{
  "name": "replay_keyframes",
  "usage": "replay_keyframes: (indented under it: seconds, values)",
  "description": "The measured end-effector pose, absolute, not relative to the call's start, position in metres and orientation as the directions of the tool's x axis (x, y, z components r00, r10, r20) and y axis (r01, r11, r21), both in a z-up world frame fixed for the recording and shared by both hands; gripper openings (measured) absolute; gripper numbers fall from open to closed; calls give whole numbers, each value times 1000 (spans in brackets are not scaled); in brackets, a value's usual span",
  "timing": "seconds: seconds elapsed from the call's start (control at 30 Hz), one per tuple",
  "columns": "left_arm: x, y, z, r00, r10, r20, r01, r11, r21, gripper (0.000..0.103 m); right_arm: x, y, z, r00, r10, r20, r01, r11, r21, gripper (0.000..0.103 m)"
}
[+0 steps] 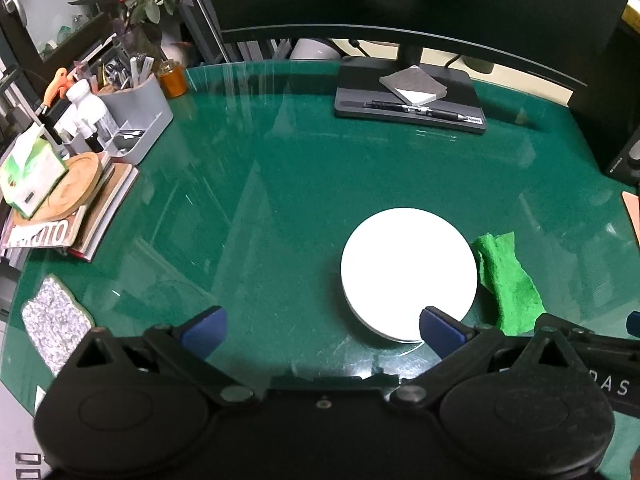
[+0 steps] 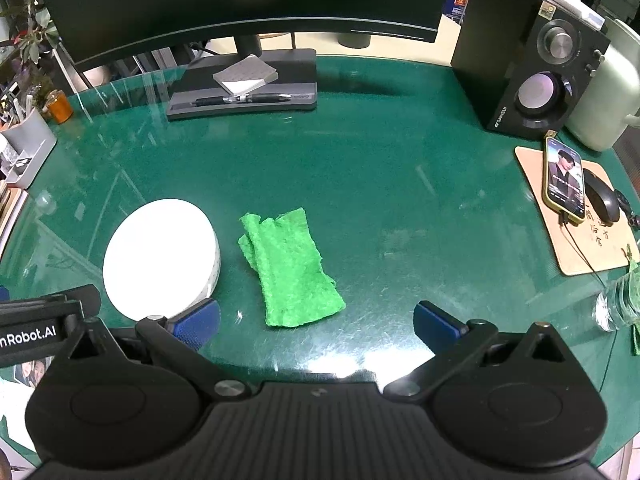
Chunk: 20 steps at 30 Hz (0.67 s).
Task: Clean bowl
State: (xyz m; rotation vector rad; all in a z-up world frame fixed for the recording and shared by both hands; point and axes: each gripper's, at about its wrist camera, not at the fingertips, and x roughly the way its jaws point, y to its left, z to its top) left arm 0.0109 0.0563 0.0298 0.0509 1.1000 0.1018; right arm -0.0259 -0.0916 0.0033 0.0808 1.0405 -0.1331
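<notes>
A white bowl [image 1: 408,272] [image 2: 160,258] sits on the green glass-topped table, its inside washed out by glare. A crumpled green cloth [image 1: 510,284] [image 2: 290,270] lies flat just to its right, touching or nearly touching it. My left gripper [image 1: 322,330] is open, hovering near the table's front edge; its right blue pad [image 1: 442,330] overlaps the bowl's near rim. My right gripper [image 2: 316,326] is open with nothing between its fingers, just in front of the cloth's near end. Its left pad [image 2: 196,322] is close to the bowl's near side.
A monitor stand [image 1: 408,108] [image 2: 244,92] with a notepad and pen is at the back. A grey organiser [image 1: 132,120], books and a tissue pack [image 1: 32,172] stand left. A speaker [image 2: 528,56], phone [image 2: 564,178], mouse [image 2: 602,200] and glass [image 2: 618,304] stand right.
</notes>
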Motion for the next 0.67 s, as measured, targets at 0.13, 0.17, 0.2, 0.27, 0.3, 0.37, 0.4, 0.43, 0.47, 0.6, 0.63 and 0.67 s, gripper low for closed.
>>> replay_keyframes:
  seconds: [0.13, 0.17, 0.2, 0.27, 0.3, 0.37, 0.4, 0.43, 0.47, 0.6, 0.63, 0.67]
  values:
    - [11, 56, 29, 444, 116, -888, -59, 993, 100, 102, -25, -91, 2, 491, -68, -868, 147, 989, 5, 102]
    - [12, 56, 28, 438, 124, -890, -61, 992, 109, 102, -25, -90, 1, 489, -67, -869, 146, 989, 6, 102]
    - [12, 56, 28, 436, 127, -891, -62, 992, 111, 102, -25, -90, 1, 490, -65, -869, 144, 990, 7, 102]
    - [12, 56, 27, 429, 138, -893, -60, 990, 124, 102, -25, -88, 2, 493, -63, -868, 137, 991, 6, 102]
    - [13, 56, 27, 428, 139, -893, -59, 990, 126, 102, -24, -88, 2, 491, -63, -869, 137, 991, 6, 102]
    - [13, 55, 27, 428, 144, -892, -55, 990, 133, 103, -22, -88, 1, 488, -63, -870, 137, 991, 5, 102]
    - [12, 54, 27, 429, 149, -891, -53, 989, 139, 103, -22, -88, 1, 488, -63, -871, 138, 990, 6, 102]
    - [12, 53, 27, 431, 153, -890, -51, 988, 145, 103, -22, -88, 1, 487, -62, -871, 138, 990, 7, 102]
    - [12, 53, 27, 434, 156, -888, -52, 988, 148, 103, -22, -88, 1, 487, -61, -871, 139, 990, 8, 102]
    - [11, 52, 29, 444, 164, -881, -51, 986, 158, 102, -22, -89, 0, 485, -58, -872, 141, 990, 12, 102]
    - [10, 52, 29, 446, 164, -880, -50, 986, 158, 102, -22, -89, 1, 486, -58, -872, 139, 990, 12, 102]
    - [10, 52, 30, 448, 163, -879, -49, 986, 158, 102, -22, -90, 1, 486, -57, -872, 139, 990, 13, 102]
